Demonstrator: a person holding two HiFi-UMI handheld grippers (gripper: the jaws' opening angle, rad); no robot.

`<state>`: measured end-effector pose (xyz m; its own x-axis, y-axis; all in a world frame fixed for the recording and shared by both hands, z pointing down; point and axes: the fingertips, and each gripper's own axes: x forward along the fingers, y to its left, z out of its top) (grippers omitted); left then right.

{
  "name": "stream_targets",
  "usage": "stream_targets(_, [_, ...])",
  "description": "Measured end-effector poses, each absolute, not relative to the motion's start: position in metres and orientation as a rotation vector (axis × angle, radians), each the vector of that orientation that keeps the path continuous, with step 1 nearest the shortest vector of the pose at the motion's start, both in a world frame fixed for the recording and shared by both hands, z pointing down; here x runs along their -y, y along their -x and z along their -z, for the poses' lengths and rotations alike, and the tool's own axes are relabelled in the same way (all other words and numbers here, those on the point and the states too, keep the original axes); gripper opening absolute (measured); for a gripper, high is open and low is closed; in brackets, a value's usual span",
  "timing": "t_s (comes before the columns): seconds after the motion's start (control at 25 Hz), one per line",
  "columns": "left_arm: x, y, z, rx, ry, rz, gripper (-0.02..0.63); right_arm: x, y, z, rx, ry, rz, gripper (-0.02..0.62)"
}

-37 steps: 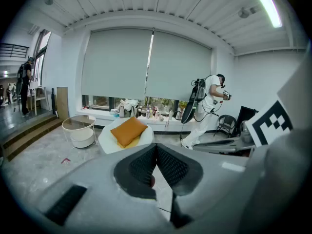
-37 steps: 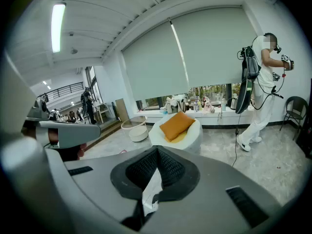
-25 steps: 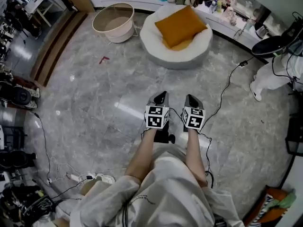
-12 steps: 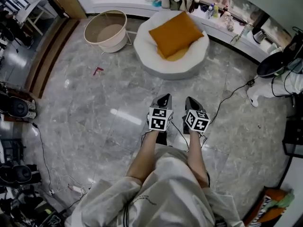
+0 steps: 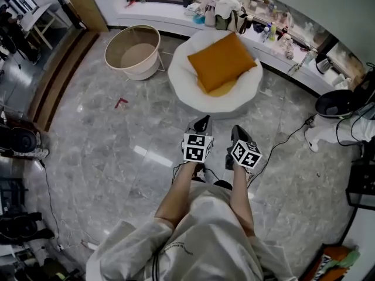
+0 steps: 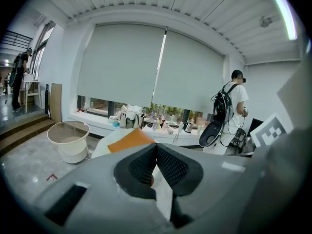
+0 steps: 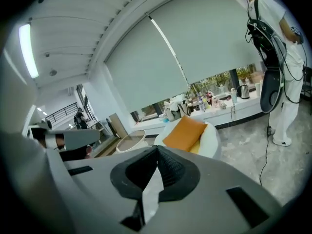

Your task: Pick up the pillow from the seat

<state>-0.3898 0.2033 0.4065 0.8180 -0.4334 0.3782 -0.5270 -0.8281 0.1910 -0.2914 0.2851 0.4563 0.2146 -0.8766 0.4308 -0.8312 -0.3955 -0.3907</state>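
Pillow (image 5: 221, 61): orange, plump, smooth plain cover, nearly square with soft rounded corners. No print or trim to make out. Strip of paler yellow (image 5: 221, 88) showing under its near edge; cannot tell whether a second cushion or a lining.

Location: lies in the hollow of the round white seat (image 5: 193, 95), roughly centred, broad face up. Seen from the right gripper view (image 7: 185, 133) as tilted, far edge higher than near edge. Seat on the grey marble floor (image 5: 105, 139), just in front of the low window counter (image 5: 170, 12) crowded with bottles and bags.

Orientation: sits turned like a diamond in the head view, one corner toward the counter, opposite corner toward the person. Slightly longer side runs from lower left to upper right in that view; long axis barely longer than short, so a weak call.

Left gripper (image 5: 201, 123): jaws together, nothing between them; pillow (image 6: 130, 140) visible beyond the tips, well apart.

Right gripper (image 5: 236, 132): jaws together, nothing held; also well short of the seat.

Both held side by side over the floor, tips aimed at the seat.

Round cream basket (image 5: 133, 51) near the seat, on its left in the head view, not touching.
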Motion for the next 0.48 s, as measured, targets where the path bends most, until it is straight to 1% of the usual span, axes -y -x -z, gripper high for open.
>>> stream_targets(0.16, [-0.179,0.367,-0.404,0.682,-2.736,-0.453,0.009,-0.266,0.277,-0.456,-1.654,2.402,0.916,0.008])
stream_targets(0.48, [-0.164,0.321,-0.409,0.564,-2.781,-0.470,0.009,-0.245,0.238,-0.454,-1.607,2.328,0.915,0.008])
